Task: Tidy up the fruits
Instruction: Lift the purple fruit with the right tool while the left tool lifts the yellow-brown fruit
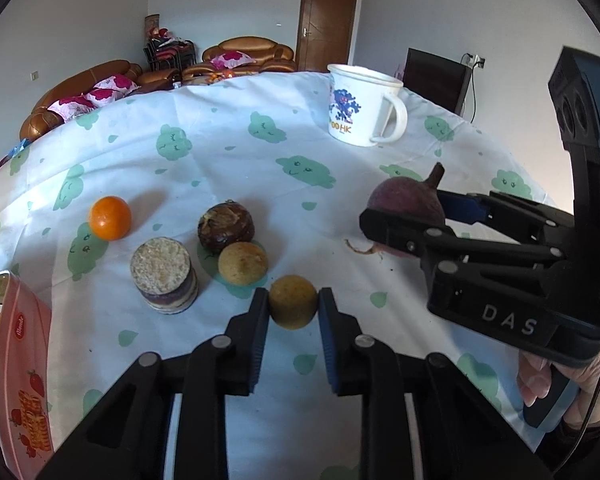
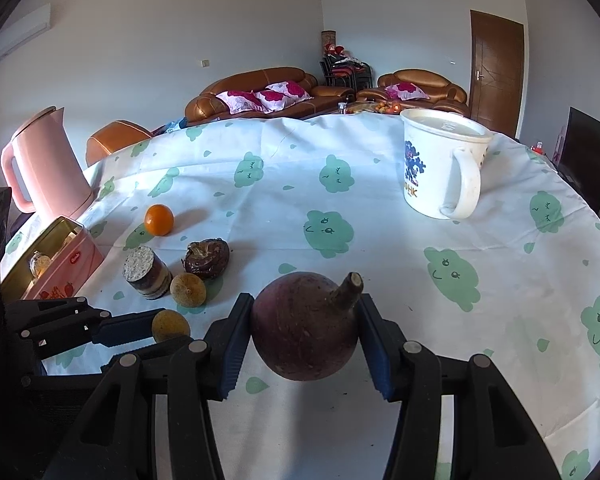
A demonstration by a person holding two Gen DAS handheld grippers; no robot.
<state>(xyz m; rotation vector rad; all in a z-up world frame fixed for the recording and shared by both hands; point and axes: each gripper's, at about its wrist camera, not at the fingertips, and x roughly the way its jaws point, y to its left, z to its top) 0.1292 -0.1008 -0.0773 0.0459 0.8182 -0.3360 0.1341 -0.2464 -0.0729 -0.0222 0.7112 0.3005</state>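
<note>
My left gripper (image 1: 294,302) is shut on a small yellow-brown round fruit (image 1: 293,301), its pads pressing both sides just above the tablecloth. The same fruit (image 2: 170,325) shows in the right wrist view between the left gripper's fingers (image 2: 128,330). My right gripper (image 2: 306,326) is shut on a large purple round vegetable with a stub stem (image 2: 305,326); it also appears at the right of the left wrist view (image 1: 410,202). On the cloth lie a second yellow-brown fruit (image 1: 243,263), a dark brown wrinkled fruit (image 1: 226,227) and an orange (image 1: 110,217).
A layered dessert jar (image 1: 164,275) stands beside the fruits. A pink tin box (image 2: 56,260) sits at the left table edge with a pink kettle (image 2: 46,168) behind it. A white mug (image 2: 440,164) stands at the far right of the clothed table (image 2: 380,240).
</note>
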